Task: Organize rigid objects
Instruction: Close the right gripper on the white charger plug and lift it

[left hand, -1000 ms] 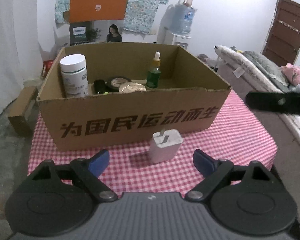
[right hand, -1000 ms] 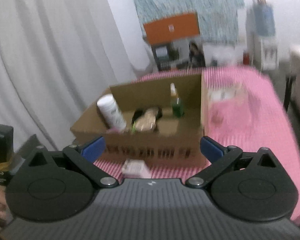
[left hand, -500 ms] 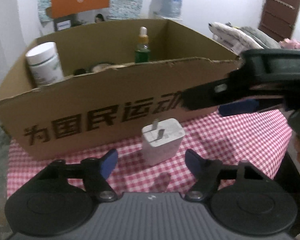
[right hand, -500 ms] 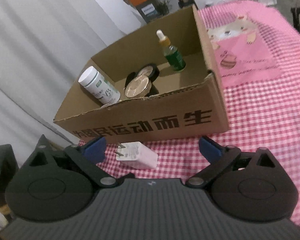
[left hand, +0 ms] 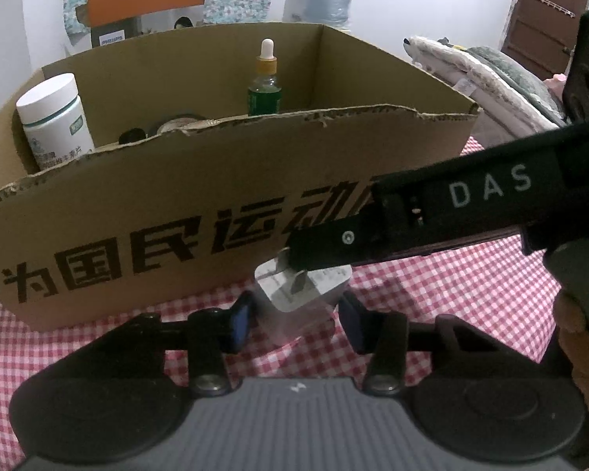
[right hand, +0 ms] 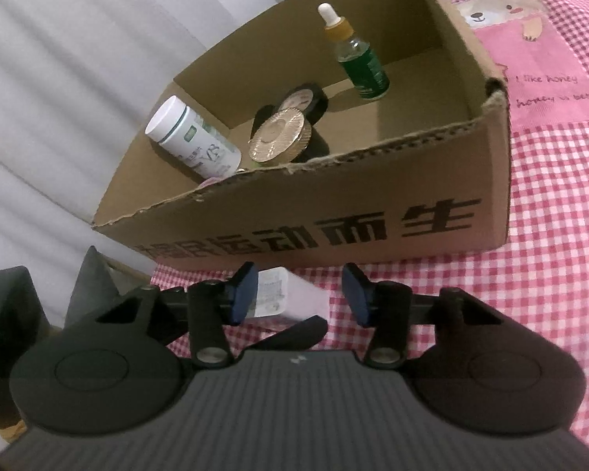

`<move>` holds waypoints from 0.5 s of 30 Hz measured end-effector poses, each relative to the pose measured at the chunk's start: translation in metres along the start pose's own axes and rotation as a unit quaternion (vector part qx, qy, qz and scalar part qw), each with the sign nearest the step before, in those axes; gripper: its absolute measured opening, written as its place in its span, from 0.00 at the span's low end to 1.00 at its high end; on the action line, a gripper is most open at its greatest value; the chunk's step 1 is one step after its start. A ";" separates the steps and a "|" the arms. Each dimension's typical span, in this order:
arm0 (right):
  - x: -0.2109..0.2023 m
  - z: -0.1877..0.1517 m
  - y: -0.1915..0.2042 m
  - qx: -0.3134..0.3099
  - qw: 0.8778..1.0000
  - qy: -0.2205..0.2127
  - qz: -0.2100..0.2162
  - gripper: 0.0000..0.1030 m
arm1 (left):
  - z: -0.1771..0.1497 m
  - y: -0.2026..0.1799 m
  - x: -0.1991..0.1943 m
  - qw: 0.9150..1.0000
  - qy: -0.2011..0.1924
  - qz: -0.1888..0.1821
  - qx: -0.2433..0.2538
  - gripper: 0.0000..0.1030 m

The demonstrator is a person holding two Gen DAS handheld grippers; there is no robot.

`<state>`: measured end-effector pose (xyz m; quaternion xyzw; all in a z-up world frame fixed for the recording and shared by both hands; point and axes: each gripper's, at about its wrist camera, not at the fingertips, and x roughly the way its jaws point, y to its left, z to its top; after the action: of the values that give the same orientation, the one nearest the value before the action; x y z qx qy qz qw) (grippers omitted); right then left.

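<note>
A white charger plug [left hand: 302, 294] stands on the red-checked tablecloth [left hand: 451, 294], prongs up, just in front of the cardboard box [left hand: 176, 204]. My left gripper [left hand: 294, 324] has it between its blue pads; the jaws are closing and both pads touch its sides. My right gripper [right hand: 298, 298] comes in from the right, jaws closing. The charger [right hand: 286, 294] lies against its left pad, with a gap to the right pad. One black right-gripper finger [left hand: 333, 243] crosses over the charger's top.
The open box [right hand: 333, 180] holds a white pill bottle [right hand: 192, 141], a green dropper bottle [right hand: 361, 62] and a gold-lidded jar [right hand: 278, 135]. A pink bear panel [right hand: 530, 39] lies on the cloth right of the box. A bed and a door are at the far right.
Both grippers came down and forward to the charger. The left jaws narrowed onto its sides. The right gripper swung in from the right and its jaws narrowed too.
</note>
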<state>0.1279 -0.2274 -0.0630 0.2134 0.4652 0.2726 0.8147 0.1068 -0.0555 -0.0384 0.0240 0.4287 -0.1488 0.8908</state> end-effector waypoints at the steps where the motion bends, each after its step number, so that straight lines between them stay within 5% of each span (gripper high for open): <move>1: 0.000 -0.001 0.001 0.000 1.000 0.000 0.000 0.43 | 0.000 -0.001 -0.001 1.000 0.001 0.000 -0.002 0.47; 15: -0.021 -0.019 -0.007 0.022 1.000 0.007 0.004 0.43 | -0.012 -0.021 -0.008 1.000 0.008 -0.004 0.000 0.47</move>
<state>0.1039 -0.2446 -0.0631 0.2317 0.4760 0.2669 0.8053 0.0868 -0.0718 -0.0376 0.0234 0.4364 -0.1516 0.8866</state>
